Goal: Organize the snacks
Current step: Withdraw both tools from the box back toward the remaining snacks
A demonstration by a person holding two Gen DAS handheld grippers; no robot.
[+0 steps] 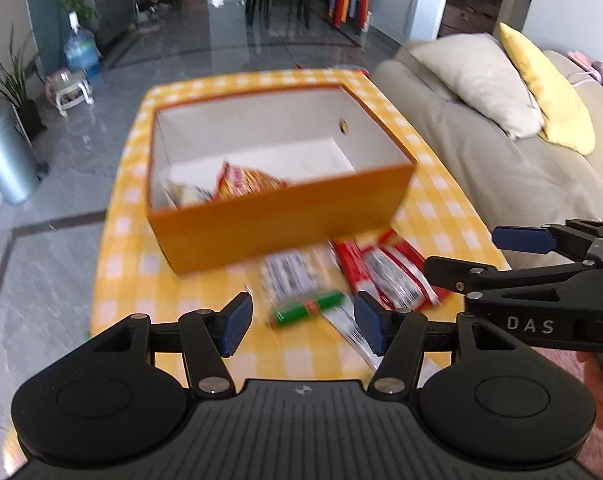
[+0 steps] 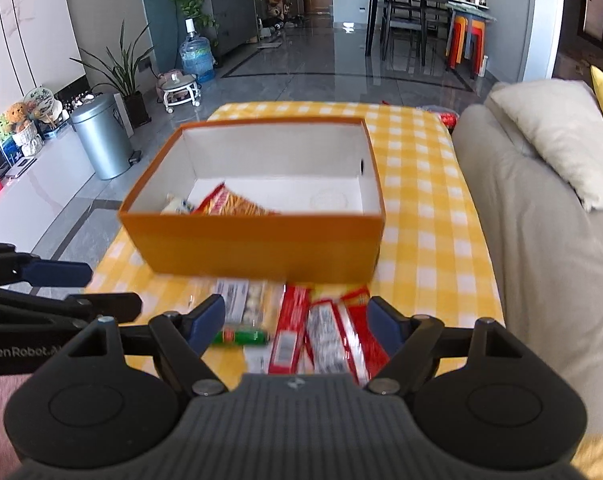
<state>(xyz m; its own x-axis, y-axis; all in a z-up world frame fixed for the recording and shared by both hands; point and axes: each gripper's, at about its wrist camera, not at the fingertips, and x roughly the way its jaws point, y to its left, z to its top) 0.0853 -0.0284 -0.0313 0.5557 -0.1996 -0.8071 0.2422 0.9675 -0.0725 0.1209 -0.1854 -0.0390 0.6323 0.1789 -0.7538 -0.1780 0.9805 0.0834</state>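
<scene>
The worktop (image 2: 421, 184) lay under a glossy yellow-and-white checked cloth, smooth enough that flat packets would slide rather than lift. On it sat the box (image 2: 257, 240), an open orange carton with matte white walls and a small round hole in its right wall; it already held a pale packet (image 2: 177, 205) and an orange-red crinkled bag (image 2: 231, 202), both leaning in its near left corner, with most of the floor bare.

The snacks not yet boxed lay on the cloth just in front of the box's near wall: three long red foil packs (image 2: 321, 332) side by side, a clear pack (image 2: 241, 300) with a white label and pale round pieces, and the smallest, a short green stick (image 2: 241, 337), at that pack's near end.

Your left tool (image 1: 301, 322) was spread wide and empty, its blue pads either side of the green stick but above it. Your right tool (image 2: 295, 322) was likewise released and empty, hanging over the red packs.

For the pickup, I would have had you drop each tool until the pads reached the cloth, then pinch across the narrow width. The foil looked slippery and the packs touched each other, so taking the outermost one first seemed safest. The green stick was round and might roll; close on its middle.
</scene>
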